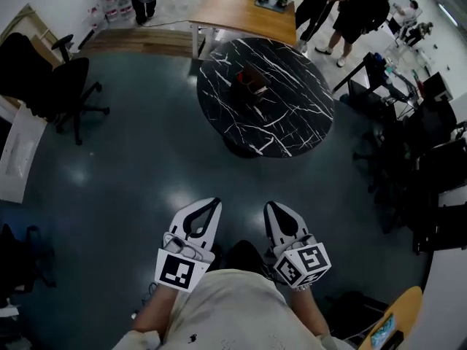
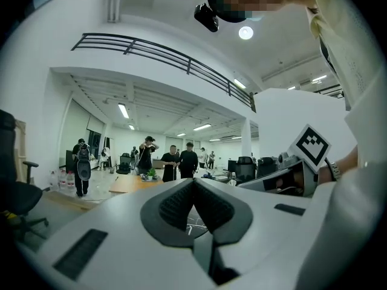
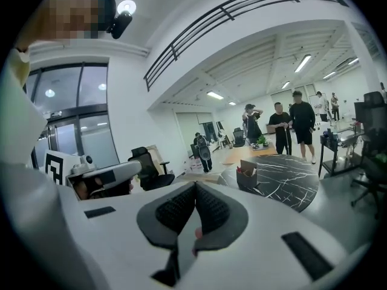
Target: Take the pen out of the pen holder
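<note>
Head view, looking steeply down. The left gripper [image 1: 213, 203] and right gripper [image 1: 271, 207] lie side by side at lower centre of the frame, above a dark floor [image 1: 146, 166], both pointing toward the top of the frame. In its own view the left gripper [image 2: 193, 183] has its jaws pressed together with nothing between them; the right gripper [image 3: 195, 190] likewise shows its jaws closed and empty. The pen holder [image 1: 252, 79], a small brown box, stands near the middle of a round black marble table [image 1: 292, 119] at upper centre, well apart from both grippers. In the right gripper view the holder [image 3: 247, 177] sits right of centre on the table [image 3: 287, 183]. Something red shows at its top, but no single pen can be made out. Beyond the marble table stand a wooden table [image 1: 230, 9] and a group of people [image 1: 350, 9] at upper right. An office chair [image 1: 69, 86] stands at upper left.
</note>
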Demonstrator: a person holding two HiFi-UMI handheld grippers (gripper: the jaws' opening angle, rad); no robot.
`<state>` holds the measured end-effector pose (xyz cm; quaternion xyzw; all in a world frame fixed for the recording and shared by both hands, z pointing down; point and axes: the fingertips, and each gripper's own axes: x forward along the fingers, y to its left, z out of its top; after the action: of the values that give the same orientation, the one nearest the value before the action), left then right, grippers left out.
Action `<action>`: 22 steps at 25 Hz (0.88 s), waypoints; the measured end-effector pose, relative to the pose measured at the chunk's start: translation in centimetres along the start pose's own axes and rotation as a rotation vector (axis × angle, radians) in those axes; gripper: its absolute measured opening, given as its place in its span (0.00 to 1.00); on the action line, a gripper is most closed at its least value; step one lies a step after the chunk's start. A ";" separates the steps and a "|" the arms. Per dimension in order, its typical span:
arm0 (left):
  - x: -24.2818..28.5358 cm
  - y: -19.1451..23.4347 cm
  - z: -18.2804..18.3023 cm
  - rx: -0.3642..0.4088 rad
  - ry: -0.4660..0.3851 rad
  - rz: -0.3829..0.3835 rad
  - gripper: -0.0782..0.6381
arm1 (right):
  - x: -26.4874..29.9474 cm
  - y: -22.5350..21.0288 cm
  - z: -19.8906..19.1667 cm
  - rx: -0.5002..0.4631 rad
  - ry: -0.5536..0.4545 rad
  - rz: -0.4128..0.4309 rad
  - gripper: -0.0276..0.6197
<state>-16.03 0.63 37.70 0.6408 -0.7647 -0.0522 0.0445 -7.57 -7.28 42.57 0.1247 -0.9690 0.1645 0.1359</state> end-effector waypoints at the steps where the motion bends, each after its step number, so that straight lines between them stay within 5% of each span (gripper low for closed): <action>1: 0.0 0.9 0.0 -0.012 0.006 0.010 0.12 | 0.7 0.0 0.3 -0.005 0.000 -0.001 0.07; 11: 4.4 7.8 -1.5 -0.017 0.053 0.034 0.12 | 9.1 -1.9 2.7 0.003 -0.015 0.004 0.07; 22: 19.7 14.7 -1.1 0.030 0.098 -0.025 0.12 | 21.3 -13.0 7.9 0.060 -0.035 -0.063 0.07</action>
<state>-33.67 -16.25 40.86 0.6527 -0.7541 -0.0098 0.0717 -25.39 -26.15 45.60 0.1620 -0.9614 0.1869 0.1204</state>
